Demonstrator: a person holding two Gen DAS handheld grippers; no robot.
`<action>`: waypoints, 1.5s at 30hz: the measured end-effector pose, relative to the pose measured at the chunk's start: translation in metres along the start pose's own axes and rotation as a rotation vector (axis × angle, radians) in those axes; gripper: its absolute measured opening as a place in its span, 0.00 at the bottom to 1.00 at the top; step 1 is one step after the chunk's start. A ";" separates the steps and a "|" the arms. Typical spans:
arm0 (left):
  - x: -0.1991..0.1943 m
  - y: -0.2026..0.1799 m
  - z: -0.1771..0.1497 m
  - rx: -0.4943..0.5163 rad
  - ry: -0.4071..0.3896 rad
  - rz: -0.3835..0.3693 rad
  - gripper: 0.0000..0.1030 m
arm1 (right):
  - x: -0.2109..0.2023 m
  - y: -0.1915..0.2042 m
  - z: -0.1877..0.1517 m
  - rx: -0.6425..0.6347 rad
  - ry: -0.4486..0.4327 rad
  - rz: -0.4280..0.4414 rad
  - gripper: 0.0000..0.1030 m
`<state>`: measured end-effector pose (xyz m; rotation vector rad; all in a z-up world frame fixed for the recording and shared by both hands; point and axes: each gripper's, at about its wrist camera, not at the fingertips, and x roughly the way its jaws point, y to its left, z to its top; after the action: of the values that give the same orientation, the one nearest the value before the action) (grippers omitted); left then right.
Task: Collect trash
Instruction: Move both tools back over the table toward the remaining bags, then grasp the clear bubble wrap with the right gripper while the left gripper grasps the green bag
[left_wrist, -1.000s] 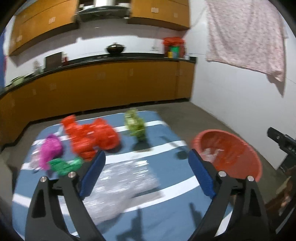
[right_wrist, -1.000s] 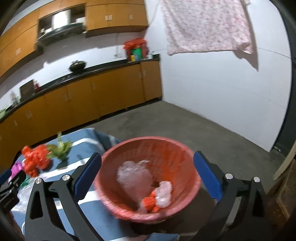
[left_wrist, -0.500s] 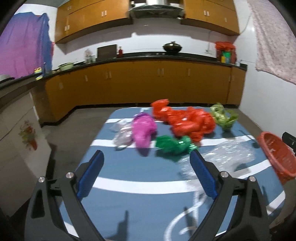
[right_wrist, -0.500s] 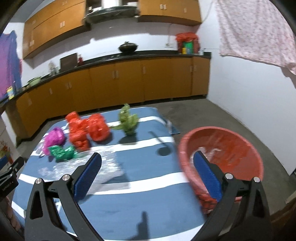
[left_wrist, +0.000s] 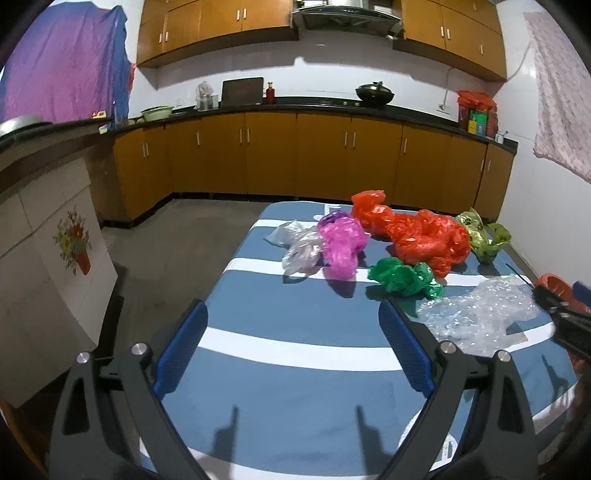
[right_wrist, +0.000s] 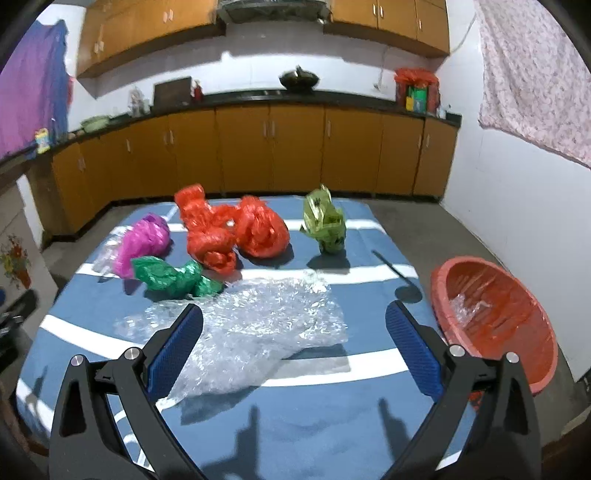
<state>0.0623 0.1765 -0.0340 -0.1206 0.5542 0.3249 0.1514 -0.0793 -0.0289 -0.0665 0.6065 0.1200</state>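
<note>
Claws first, left to right. My left gripper (left_wrist: 291, 343) stands wide open above the blue striped table (left_wrist: 295, 391), its blue pads (left_wrist: 181, 347) holding nothing and touching nothing. Ahead of it and to its right I see the trash in a loose cluster: a clear crumpled bag (left_wrist: 301, 247), then a magenta bag (left_wrist: 341, 245) touching it, a green bag (left_wrist: 404, 277) nearer the claw, the red bags (left_wrist: 421, 236) behind that, and a yellow-green bag (left_wrist: 482, 236) farthest right. A bubble wrap sheet (left_wrist: 476, 314) lies just beyond the right-hand finger.

My right gripper (right_wrist: 293, 347) is likewise spread wide, empty, clear of the cloth. The bubble wrap sheet (right_wrist: 258, 321) lies directly ahead between its fingers, its near edge passing behind the left-hand pad (right_wrist: 173, 350); I cannot tell whether pad and wrap touch. Beyond the wrap, from the claw's left: magenta bag (right_wrist: 142, 240), green bag (right_wrist: 173, 277), red bags (right_wrist: 229, 232), yellow-green bag (right_wrist: 325, 221). To the claw's right, off the table's edge, sits the red basin (right_wrist: 495, 317), with clear plastic scraps (right_wrist: 463, 306) inside it.
</note>
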 end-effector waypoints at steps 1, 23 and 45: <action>-0.001 0.002 0.000 -0.004 0.000 0.003 0.89 | 0.009 0.000 0.000 0.015 0.024 -0.009 0.96; 0.017 0.005 -0.005 -0.020 0.040 -0.031 0.89 | 0.056 0.005 -0.019 0.008 0.185 0.088 0.15; 0.118 -0.126 0.030 0.086 0.180 -0.182 0.65 | 0.010 -0.079 -0.006 0.074 0.083 -0.006 0.15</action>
<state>0.2142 0.0958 -0.0684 -0.1166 0.7287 0.1126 0.1667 -0.1568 -0.0370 -0.0011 0.6928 0.0891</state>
